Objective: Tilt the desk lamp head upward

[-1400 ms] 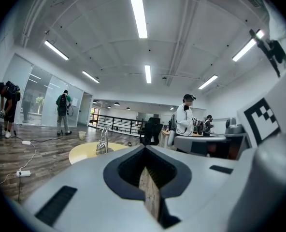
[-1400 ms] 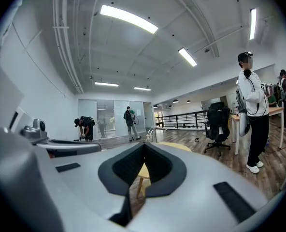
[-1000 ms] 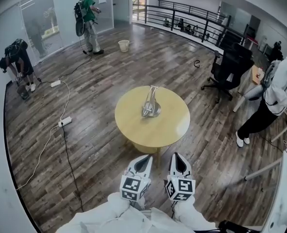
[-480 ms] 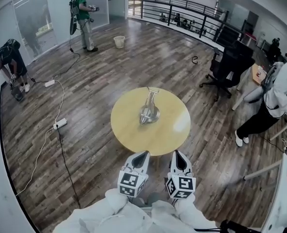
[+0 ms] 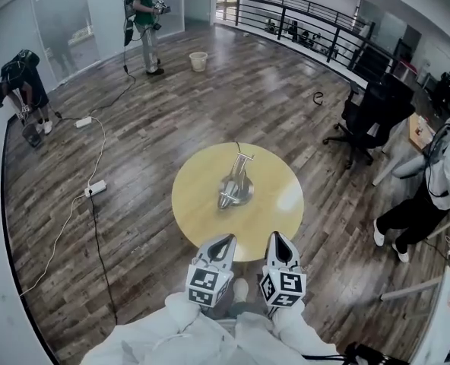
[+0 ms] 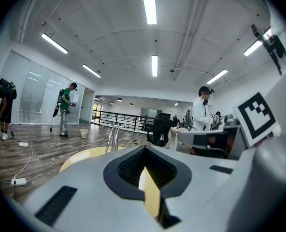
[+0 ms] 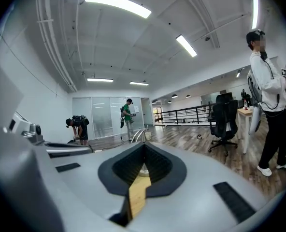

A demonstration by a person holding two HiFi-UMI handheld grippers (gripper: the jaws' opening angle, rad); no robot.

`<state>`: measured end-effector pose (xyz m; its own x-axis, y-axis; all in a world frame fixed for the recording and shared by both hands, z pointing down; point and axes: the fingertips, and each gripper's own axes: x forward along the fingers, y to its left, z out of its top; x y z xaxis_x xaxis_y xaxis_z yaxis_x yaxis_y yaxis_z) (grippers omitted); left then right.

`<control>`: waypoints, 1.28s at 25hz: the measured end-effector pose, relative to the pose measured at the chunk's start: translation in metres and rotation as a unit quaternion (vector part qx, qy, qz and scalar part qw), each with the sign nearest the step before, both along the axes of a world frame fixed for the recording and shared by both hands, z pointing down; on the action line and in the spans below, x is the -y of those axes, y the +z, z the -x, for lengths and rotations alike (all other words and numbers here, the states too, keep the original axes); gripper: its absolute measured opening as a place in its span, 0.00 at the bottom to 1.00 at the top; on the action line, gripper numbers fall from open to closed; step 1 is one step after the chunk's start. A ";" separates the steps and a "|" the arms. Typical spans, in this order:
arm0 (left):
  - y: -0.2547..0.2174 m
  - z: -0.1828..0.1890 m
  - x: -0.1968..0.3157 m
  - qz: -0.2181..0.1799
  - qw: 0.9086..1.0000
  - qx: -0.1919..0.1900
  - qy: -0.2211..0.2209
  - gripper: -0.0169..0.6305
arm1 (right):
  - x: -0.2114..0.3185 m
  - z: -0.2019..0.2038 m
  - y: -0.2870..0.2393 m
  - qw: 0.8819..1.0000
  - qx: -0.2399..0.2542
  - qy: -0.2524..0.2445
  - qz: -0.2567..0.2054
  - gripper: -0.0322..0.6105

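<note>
Lamp beyond left tool, right tool

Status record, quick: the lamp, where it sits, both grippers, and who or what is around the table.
lamp: silver desk lamp, near the middle of the round yellow table; head tilt too small to tell
left gripper: jaws together, empty, pointing toward the table
right gripper: jaws together, empty, beside the left one
contact: neither gripper touches the lamp
people: person in green far back; person bent over at left; person in white at right
floor: office chair, power strip
</note>
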<state>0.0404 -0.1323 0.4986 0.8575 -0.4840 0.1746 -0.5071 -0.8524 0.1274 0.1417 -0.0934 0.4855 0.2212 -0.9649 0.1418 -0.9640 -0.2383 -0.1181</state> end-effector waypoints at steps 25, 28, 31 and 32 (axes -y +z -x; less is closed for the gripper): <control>0.009 -0.078 0.151 -0.004 0.990 0.014 -0.141 0.02 | 0.186 -0.116 0.088 0.985 -0.001 -0.151 0.080 0.07; 0.015 -0.064 0.161 -0.004 0.989 0.021 -0.148 0.02 | 0.213 -0.106 0.117 0.978 -0.001 -0.178 0.107 0.07; 0.028 -0.049 0.163 -0.010 0.989 0.030 -0.143 0.05 | 0.237 -0.094 0.145 0.969 -0.008 -0.208 0.130 0.07; 0.035 -0.045 0.163 -0.005 0.990 0.031 -0.139 0.09 | 0.245 -0.090 0.154 0.966 -0.010 -0.219 0.136 0.07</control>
